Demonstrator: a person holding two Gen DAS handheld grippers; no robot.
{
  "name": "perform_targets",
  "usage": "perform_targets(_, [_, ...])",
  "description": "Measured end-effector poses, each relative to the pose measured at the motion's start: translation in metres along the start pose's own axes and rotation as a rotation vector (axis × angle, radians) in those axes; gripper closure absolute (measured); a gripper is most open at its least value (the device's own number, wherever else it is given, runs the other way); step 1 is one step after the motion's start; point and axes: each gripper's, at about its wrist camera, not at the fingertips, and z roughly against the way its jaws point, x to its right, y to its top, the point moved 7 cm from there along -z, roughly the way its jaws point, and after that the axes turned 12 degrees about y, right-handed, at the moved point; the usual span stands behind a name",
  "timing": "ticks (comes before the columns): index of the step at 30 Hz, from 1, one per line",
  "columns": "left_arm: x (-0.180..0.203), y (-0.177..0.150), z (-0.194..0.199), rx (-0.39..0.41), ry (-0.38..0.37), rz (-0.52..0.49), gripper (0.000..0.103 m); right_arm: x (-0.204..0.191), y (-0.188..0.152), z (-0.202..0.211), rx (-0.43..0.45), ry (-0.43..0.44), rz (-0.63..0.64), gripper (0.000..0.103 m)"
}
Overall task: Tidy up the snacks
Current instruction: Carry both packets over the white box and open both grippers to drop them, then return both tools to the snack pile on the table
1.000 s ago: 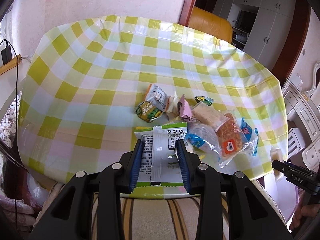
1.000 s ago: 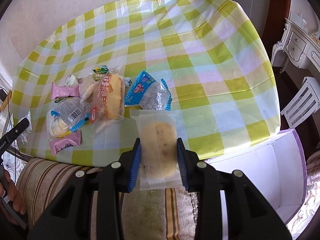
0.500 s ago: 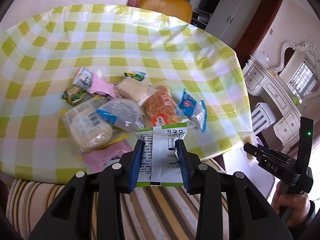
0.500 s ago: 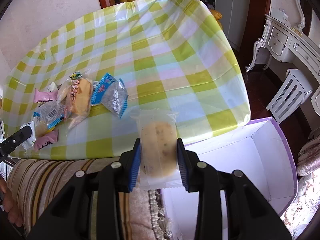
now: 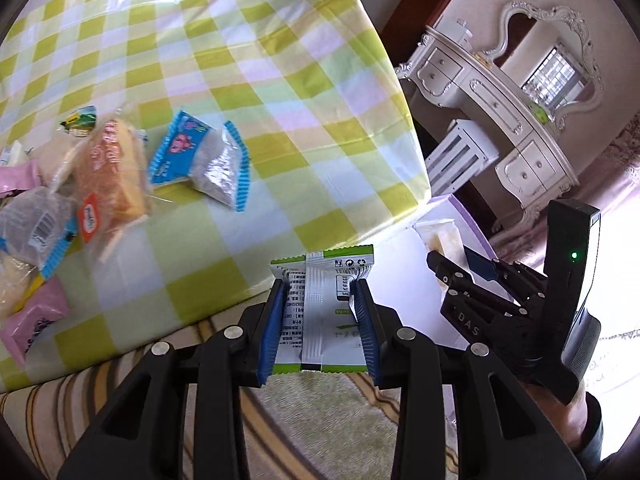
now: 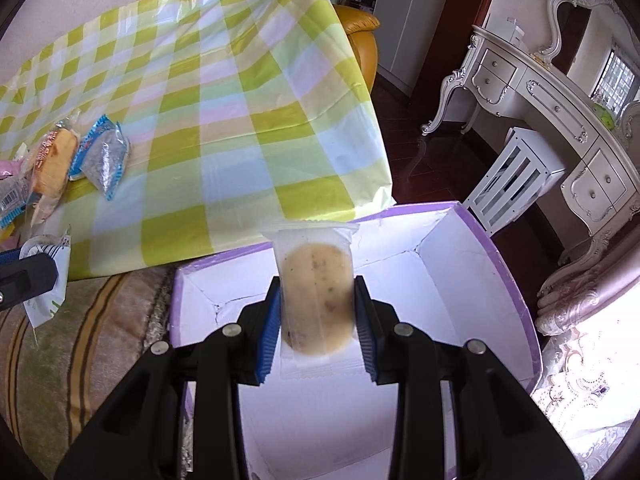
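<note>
The clear plastic packet holding a pale round cake (image 6: pixel 316 300) was gripped between the right gripper's (image 6: pixel 317 320) blue fingers (image 6: pixel 269 320), above the open white cardboard box with purple edges (image 6: pixel 448 248) on the seat beside the tabletop (image 6: pixel 224 120). Its slick film could have slipped, or the soft cake been crushed by a harder squeeze. The white-and-green printed foil snack packet (image 5: pixel 320 312) was pinched in the left gripper (image 5: pixel 320 320), short of the box, above the striped cushion (image 5: pixel 320 420); released there, it probably would have missed. The two grippers sat close and could have collided. Other wrapped snacks (image 5: pixel 112 168) lay heaped on the checked tabletop.
</note>
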Motion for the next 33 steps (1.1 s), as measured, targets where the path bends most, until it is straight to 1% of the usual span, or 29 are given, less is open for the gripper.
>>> perform_targets(4, [0.02, -0.001, -0.013, -0.038, -0.026, -0.035, 0.069, 0.013, -0.005, -0.004, -0.005, -0.046, -0.006, 0.068])
perform_targets(7, [0.031, 0.0, -0.019, -0.054, -0.039, -0.051, 0.069, 0.019, -0.008, -0.005, -0.011, -0.052, -0.019, 0.068])
perform_targets(9, [0.038, 0.0, -0.021, -0.062, -0.063, -0.056, 0.068, 0.023, -0.008, -0.005, -0.01, -0.061, -0.025, 0.067])
perform_targets(10, [0.041, 0.0, -0.022, -0.068, -0.083, -0.058, 0.067, 0.024, -0.008, -0.004, -0.009, -0.061, -0.028, 0.064])
perform_targets(11, [0.044, 0.0, -0.023, -0.075, -0.1, -0.059, 0.057, 0.025, -0.008, -0.003, -0.007, -0.063, -0.031, 0.054])
perform_targets(12, [0.046, 0.0, -0.023, -0.077, -0.109, -0.056, 0.038, 0.026, -0.006, -0.002, -0.002, -0.066, -0.033, 0.045])
perform_targets(13, [0.047, 0.001, -0.022, -0.071, -0.109, -0.054, 0.029, 0.026, -0.005, 0.0, 0.006, -0.067, -0.033, 0.029])
perform_targets(14, [0.047, 0.002, -0.02, -0.06, -0.107, -0.054, 0.025, 0.026, -0.003, 0.002, 0.013, -0.068, -0.032, 0.025])
perform_targets(16, [0.047, 0.003, -0.016, -0.048, -0.105, -0.055, 0.025, 0.027, -0.002, 0.004, 0.015, -0.073, -0.047, 0.025])
perform_targets(21, [0.041, 0.007, -0.004, 0.004, -0.072, -0.043, 0.024, 0.023, 0.005, 0.017, 0.063, -0.012, -0.1, 0.025])
perform_targets(23, [0.036, 0.009, 0.004, 0.036, -0.045, -0.046, 0.024, 0.019, 0.01, 0.023, 0.087, 0.036, -0.124, 0.025])
perform_targets(25, [0.03, 0.01, 0.012, 0.068, -0.011, -0.053, 0.024, 0.014, 0.016, 0.029, 0.101, 0.051, -0.129, 0.025])
perform_targets(29, [0.009, 0.011, 0.027, 0.121, 0.056, -0.048, 0.024, -0.002, 0.026, 0.034, 0.122, 0.099, -0.132, 0.025])
perform_targets(33, [-0.025, 0.01, 0.044, 0.164, 0.105, 0.011, 0.024, -0.022, 0.035, 0.034, 0.137, 0.126, -0.119, 0.025])
